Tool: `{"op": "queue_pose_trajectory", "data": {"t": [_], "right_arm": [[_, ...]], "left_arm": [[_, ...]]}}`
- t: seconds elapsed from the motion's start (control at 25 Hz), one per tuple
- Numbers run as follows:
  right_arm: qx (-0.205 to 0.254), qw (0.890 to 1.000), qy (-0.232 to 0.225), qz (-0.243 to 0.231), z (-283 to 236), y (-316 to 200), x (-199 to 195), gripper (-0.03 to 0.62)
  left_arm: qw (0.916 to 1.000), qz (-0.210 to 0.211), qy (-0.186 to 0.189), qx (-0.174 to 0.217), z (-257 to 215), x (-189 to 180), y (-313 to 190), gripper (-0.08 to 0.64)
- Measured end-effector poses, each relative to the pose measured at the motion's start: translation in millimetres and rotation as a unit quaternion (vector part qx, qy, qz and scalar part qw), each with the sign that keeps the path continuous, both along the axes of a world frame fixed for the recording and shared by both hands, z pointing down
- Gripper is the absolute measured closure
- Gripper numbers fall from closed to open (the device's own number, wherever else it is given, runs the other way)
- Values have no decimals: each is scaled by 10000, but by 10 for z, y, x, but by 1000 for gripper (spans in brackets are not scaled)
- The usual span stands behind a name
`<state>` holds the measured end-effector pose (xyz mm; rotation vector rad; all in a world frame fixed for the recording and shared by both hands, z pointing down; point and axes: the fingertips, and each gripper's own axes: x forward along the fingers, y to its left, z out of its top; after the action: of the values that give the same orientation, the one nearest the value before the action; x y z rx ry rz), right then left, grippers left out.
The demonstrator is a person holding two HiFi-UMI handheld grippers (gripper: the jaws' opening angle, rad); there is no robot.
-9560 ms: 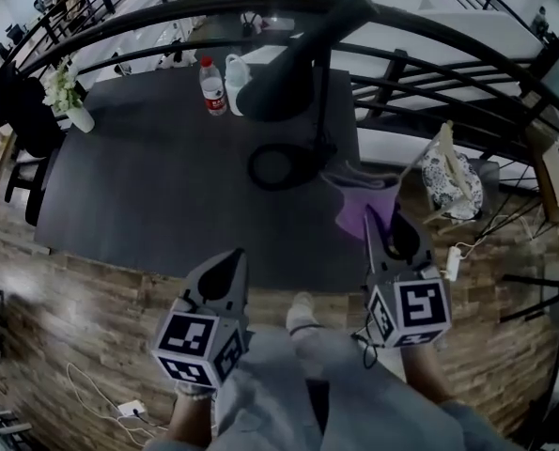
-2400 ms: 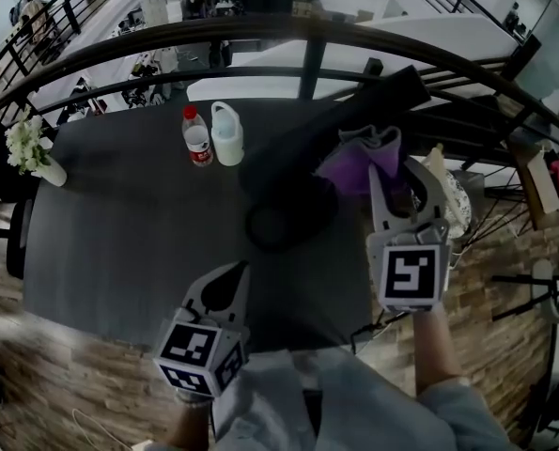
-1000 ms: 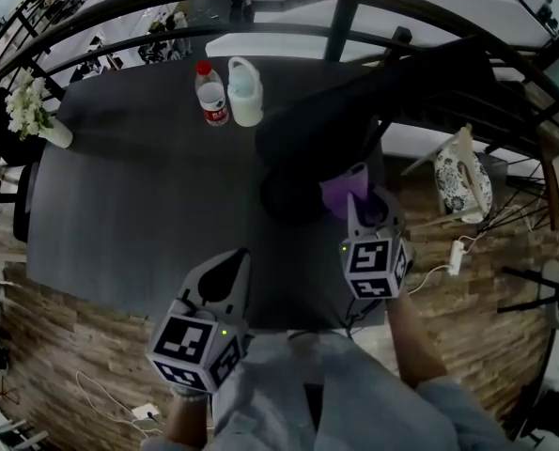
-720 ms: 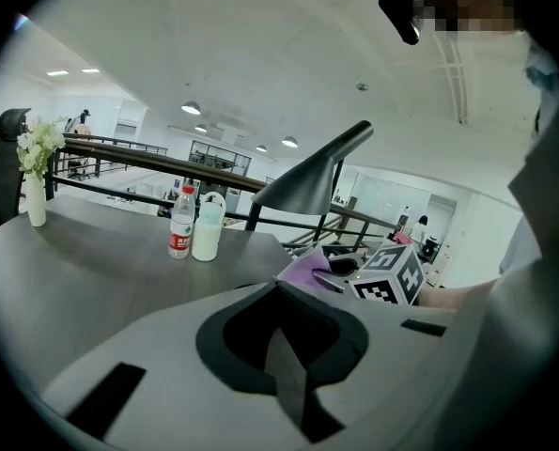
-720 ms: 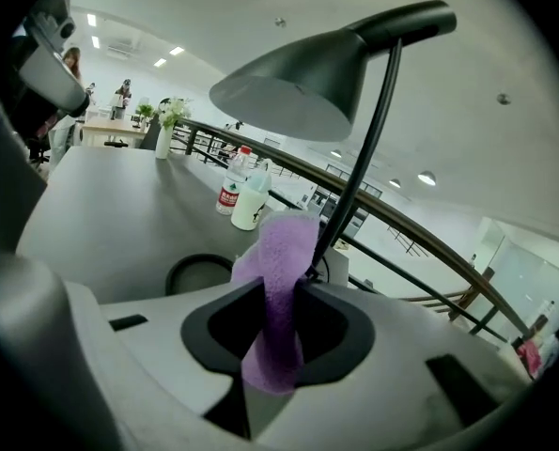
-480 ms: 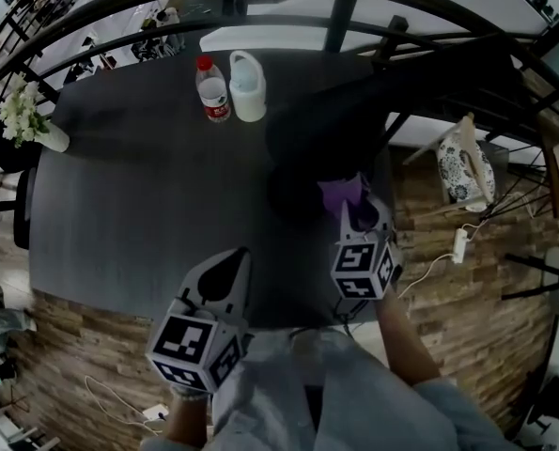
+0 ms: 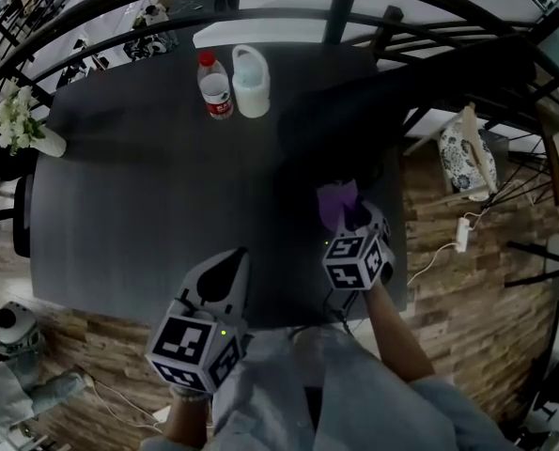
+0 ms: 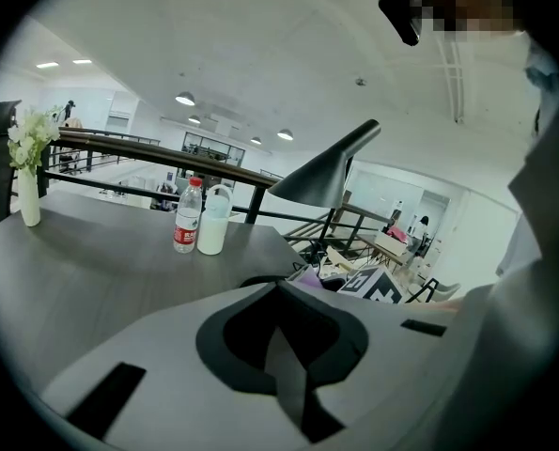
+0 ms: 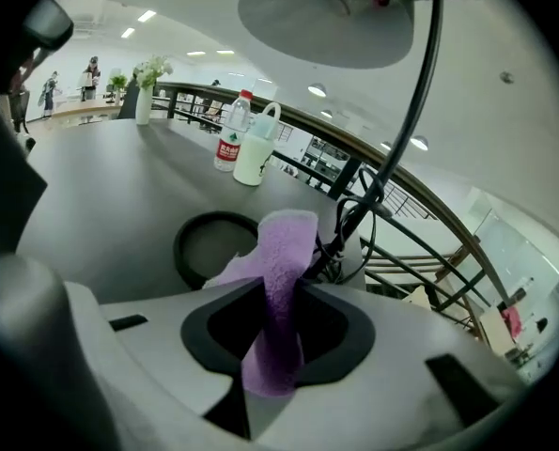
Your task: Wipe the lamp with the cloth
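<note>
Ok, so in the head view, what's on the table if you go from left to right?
vase of white flowers → red-capped bottle → white jug → purple cloth

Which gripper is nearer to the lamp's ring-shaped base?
Right. The right gripper, shut on the cloth, is just before the lamp base; the left gripper is farther back, at the table's near edge.

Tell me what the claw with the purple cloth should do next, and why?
Probably nudge the right claw forward a little, so the purple cloth it pinches touches the lamp's ring base. The cloth hangs right by that ring, with the stem beside it, so the base looks like the closest part to wipe.
</note>
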<state>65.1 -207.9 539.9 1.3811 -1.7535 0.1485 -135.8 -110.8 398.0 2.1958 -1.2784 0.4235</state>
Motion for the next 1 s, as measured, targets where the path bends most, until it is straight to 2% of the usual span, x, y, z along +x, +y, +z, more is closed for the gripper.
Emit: {"op": "queue_pose_trajectory", "data": {"t": [0.32,0.64,1.0], "right_arm": [[-191,9987,464,130,205,-148,-73,503],[-290,9959,850,103,326,-333,-147,503],[-284,9931,1127,-172,403,-571,-370,505]], "left_arm": [[10000,-15,10,-31,60,-172,-36,555],[9996,-72,-43,-276,125,-310,-26,555],[9991,-166,-25,-388,208,-452,-7,555]]}}
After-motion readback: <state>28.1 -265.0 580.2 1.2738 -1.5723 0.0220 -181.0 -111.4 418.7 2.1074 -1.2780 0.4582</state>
